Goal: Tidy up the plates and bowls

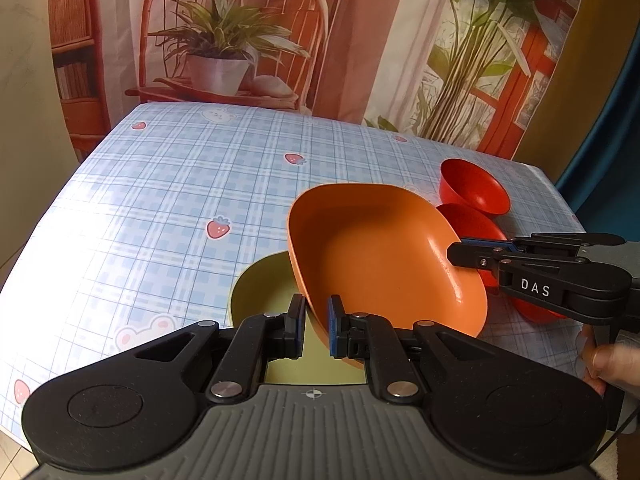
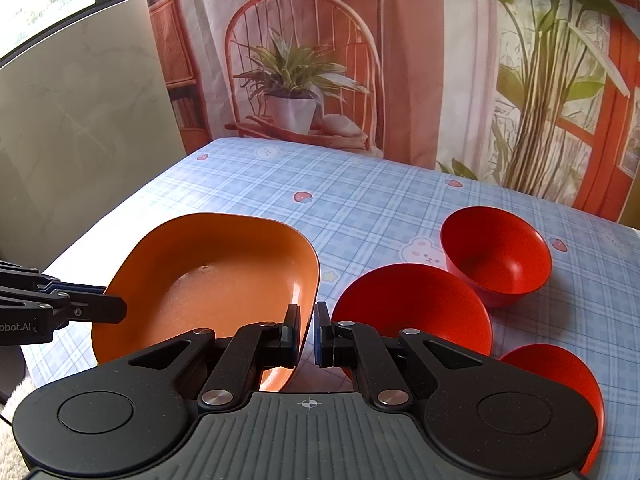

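Observation:
An orange squarish plate (image 1: 376, 256) (image 2: 216, 280) hangs tilted just above an olive-green plate (image 1: 256, 288) on the table. My left gripper (image 1: 316, 300) is shut on the orange plate's near-left rim. My right gripper (image 2: 307, 308) is shut on the opposite rim, and in the left wrist view the right gripper (image 1: 454, 254) reaches in from the right. The left gripper (image 2: 120, 312) enters the right wrist view from the left. Three red bowls (image 2: 496, 256) (image 2: 412, 304) (image 2: 560, 376) stand to the right of the plate; the green plate is mostly hidden.
The table carries a blue checked cloth (image 1: 160, 200) (image 2: 360, 200) with strawberry prints. A printed backdrop (image 1: 240, 40) hangs behind its far edge. A hand (image 1: 608, 360) grips the right tool. A pale panel (image 2: 80, 120) stands at the table's left.

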Available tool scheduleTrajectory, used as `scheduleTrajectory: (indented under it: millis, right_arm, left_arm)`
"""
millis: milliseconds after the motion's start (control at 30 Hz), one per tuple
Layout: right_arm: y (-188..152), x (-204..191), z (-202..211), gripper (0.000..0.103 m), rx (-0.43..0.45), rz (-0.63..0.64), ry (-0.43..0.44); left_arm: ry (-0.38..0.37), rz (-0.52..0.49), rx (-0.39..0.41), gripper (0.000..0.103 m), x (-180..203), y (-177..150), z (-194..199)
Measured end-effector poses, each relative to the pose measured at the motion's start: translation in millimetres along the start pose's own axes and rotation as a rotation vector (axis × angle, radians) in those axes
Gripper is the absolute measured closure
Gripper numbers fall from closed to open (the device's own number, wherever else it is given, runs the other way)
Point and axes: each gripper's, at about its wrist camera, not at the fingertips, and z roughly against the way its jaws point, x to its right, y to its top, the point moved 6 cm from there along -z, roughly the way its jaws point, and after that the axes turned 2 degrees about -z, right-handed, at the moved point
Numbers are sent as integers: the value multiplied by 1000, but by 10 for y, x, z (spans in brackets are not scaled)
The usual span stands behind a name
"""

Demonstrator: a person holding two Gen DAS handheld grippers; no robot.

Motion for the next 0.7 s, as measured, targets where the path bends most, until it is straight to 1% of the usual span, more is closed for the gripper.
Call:
scheduleTrajectory:
  millis: [300, 467, 700]
  right_arm:
    - [-50, -126, -82, 97, -5, 13, 21]
    - [-78, -236, -118, 97, -10, 43, 34]
    - [-148, -320, -178, 97, -26, 52, 38]
  left_arm:
    - [31, 25, -5, 91, -81, -104, 14]
    - [50, 50, -24, 91, -163, -173, -8]
    - [72, 50, -38, 91, -217, -249, -43]
